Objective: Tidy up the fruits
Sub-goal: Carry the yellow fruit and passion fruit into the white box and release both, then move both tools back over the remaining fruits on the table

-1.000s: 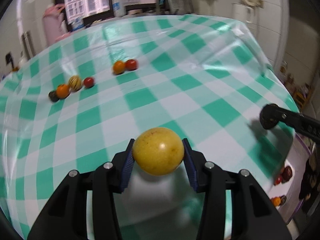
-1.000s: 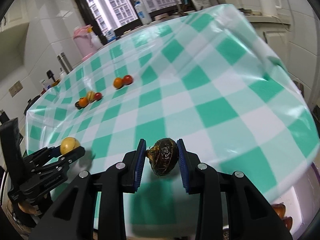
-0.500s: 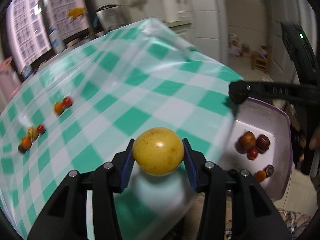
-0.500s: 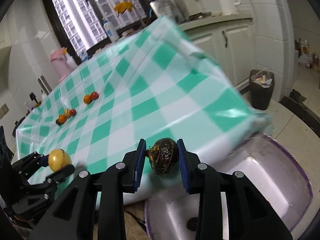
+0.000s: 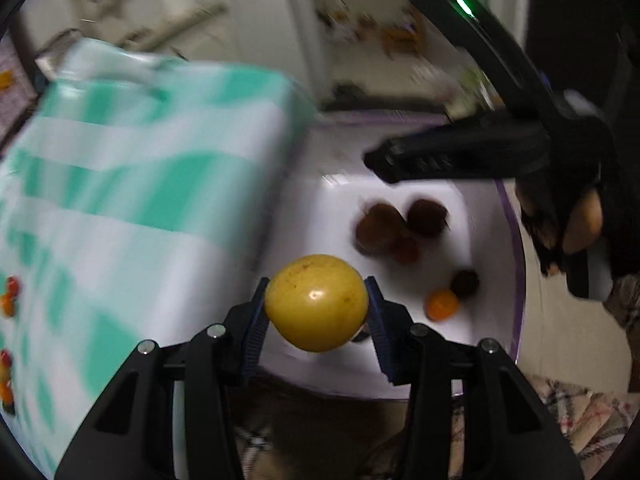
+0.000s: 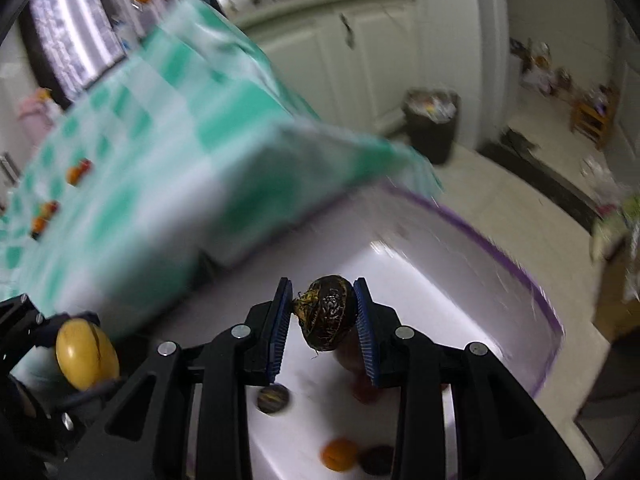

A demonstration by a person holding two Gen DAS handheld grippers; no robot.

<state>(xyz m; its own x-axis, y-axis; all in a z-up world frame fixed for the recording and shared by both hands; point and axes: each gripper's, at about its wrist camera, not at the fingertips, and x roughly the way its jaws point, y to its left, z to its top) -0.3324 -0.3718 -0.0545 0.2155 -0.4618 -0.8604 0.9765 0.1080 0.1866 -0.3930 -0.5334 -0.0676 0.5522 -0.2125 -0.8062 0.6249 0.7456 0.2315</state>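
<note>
My left gripper [image 5: 316, 306] is shut on a round yellow fruit [image 5: 316, 302], held over the near edge of a white bin with a purple rim [image 5: 516, 264]. Several fruits lie in the bin: brown ones [image 5: 380, 228], a small orange one [image 5: 441, 305]. My right gripper [image 6: 323, 316] is shut on a dark wrinkled fruit [image 6: 326, 312] above the same bin [image 6: 520, 264]. In the left wrist view the right gripper [image 5: 384, 160] reaches over the bin from the right. The yellow fruit [image 6: 86, 354] shows at the lower left of the right wrist view.
The table with the green-and-white checked cloth [image 5: 120, 200] stands left of the bin, with small red and orange fruits [image 6: 78, 170] on it. A dark waste bin [image 6: 432, 124] stands on the floor by white cabinets [image 6: 360, 52]. A person's gloved hand [image 5: 568, 232] holds the right gripper.
Both grippers have swung off the table to the right and downward, now over the white bin. Each keeps its fruit clamped. The views are blurred with motion.
</note>
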